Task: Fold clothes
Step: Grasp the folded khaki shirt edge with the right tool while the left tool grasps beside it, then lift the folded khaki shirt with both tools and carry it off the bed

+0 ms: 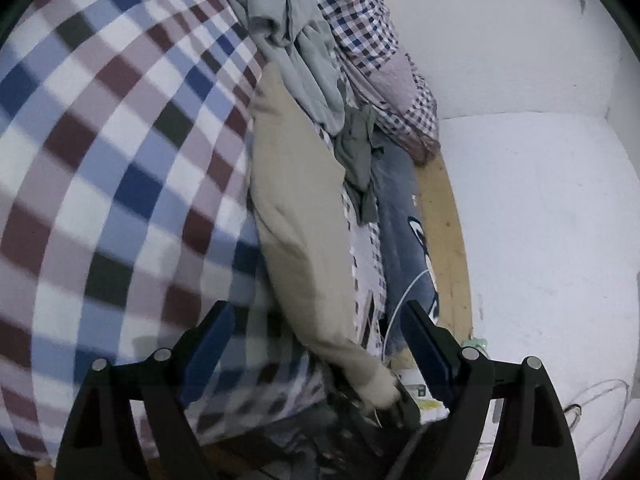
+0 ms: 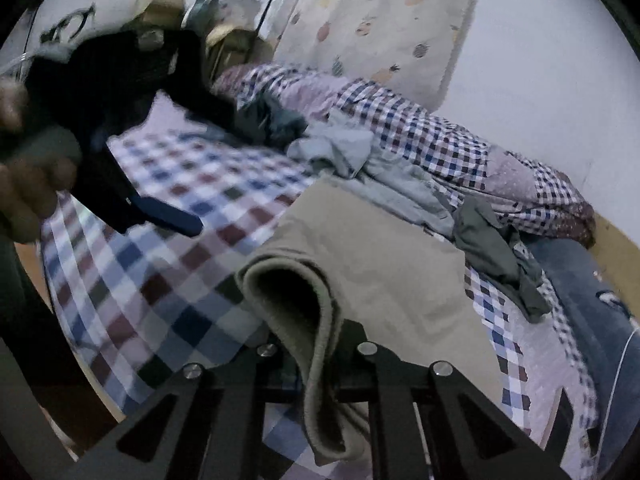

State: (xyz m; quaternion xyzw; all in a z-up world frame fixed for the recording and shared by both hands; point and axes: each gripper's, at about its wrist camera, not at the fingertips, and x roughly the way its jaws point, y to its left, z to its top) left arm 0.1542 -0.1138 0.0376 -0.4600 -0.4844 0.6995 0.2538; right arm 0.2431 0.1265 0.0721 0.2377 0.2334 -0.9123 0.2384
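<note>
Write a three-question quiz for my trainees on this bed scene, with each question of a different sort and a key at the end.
1. True or false: the right tool is shut on the beige garment.
2. Multiple choice: the left tool is A) open and holding nothing, B) shut on the grey shirt, C) shut on the quilt.
3. Short answer: what pattern covers the bed sheet under the clothes?

Key:
1. True; a folded edge of the beige garment hangs between its fingers.
2. A; its blue pads stand apart with no cloth between them.
3. A check of blue, dark red and white squares.
</note>
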